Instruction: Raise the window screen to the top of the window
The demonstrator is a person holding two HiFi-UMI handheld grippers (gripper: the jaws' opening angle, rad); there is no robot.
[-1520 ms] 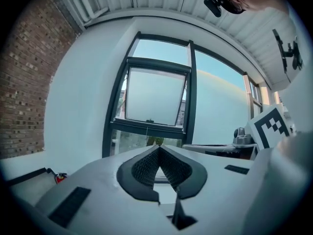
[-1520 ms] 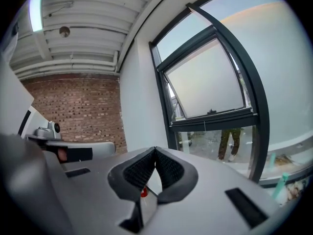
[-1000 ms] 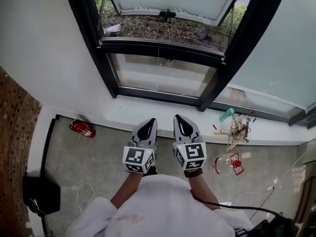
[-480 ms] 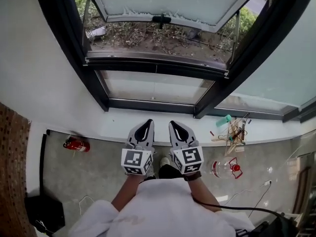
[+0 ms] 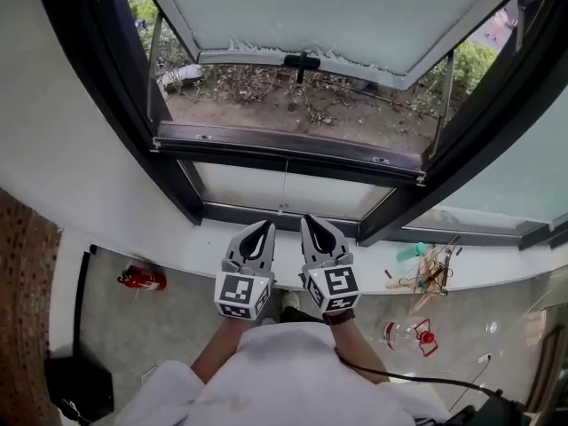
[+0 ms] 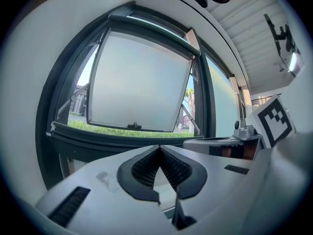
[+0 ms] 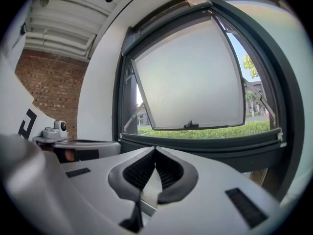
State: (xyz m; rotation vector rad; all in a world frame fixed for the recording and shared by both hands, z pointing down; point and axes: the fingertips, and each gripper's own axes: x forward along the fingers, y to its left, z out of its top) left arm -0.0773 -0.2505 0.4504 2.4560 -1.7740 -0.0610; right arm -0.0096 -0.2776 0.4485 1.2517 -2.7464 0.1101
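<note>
The pale window screen stands swung outward

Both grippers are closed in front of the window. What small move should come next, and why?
Probably reach forward over the sill toward the window frame and open the jaws: the left gripper and right gripper are shut and hold nothing.

The floor carries a red extinguisher at eight o'clock and a clear bottle at four. Hangers lie on the sill at three.

red extinguisher, hangers, brick wall
</note>
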